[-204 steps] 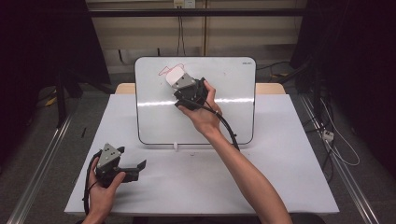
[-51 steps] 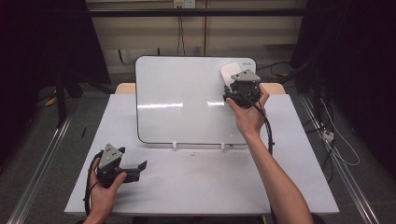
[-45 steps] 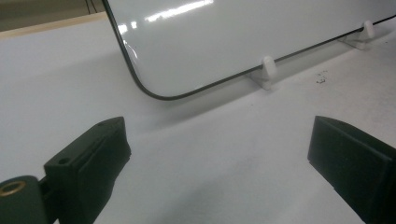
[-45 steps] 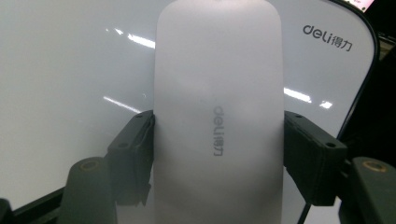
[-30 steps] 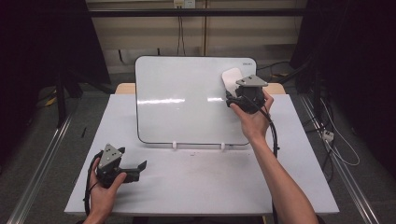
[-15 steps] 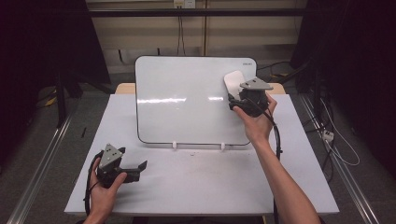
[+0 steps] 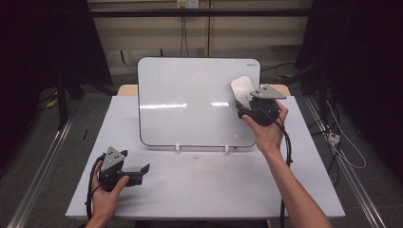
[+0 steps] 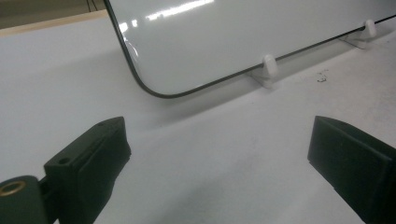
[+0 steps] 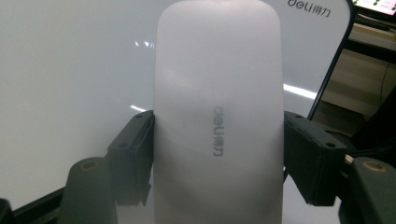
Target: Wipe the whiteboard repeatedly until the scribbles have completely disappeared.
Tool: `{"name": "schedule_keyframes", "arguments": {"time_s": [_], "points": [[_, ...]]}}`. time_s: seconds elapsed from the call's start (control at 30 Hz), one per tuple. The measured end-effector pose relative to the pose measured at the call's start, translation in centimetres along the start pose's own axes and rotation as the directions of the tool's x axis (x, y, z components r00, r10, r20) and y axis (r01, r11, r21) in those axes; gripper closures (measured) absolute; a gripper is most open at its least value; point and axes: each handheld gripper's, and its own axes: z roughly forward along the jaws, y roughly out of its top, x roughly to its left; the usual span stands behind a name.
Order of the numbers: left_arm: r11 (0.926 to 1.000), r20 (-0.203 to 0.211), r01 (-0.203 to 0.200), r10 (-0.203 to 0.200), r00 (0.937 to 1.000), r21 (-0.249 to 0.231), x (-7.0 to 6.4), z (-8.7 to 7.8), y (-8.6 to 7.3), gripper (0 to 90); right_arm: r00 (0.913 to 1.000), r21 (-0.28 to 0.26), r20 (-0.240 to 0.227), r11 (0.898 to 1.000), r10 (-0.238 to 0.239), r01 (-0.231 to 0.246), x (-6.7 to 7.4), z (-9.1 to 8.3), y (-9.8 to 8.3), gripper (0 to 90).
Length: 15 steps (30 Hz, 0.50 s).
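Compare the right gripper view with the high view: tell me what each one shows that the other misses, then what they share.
Right gripper view alone: grey lettering on the white eraser, and both black pads pressed against its sides. High view alone: the left gripper, jaws open, held low over the table, and the whiteboard's two white feet. Shared: the right gripper holding the eraser against the whiteboard near its upper right corner.

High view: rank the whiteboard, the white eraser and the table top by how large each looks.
1. Table top, largest.
2. Whiteboard.
3. White eraser, smallest, held in the right claw.
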Motion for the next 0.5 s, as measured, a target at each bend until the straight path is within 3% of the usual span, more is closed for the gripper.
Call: {"name": "schedule_keyframes", "arguments": {"time_s": [0.5], "points": [[0.9999, -0.002, -0.002, 0.002, 1.0000, -0.010, -0.1, -0.1, 0.1, 5.1, 0.9992, -0.007, -0.039, 1.000, -0.009, 0.008, 0.4, -1.2, -2.4, 31.7]]}}
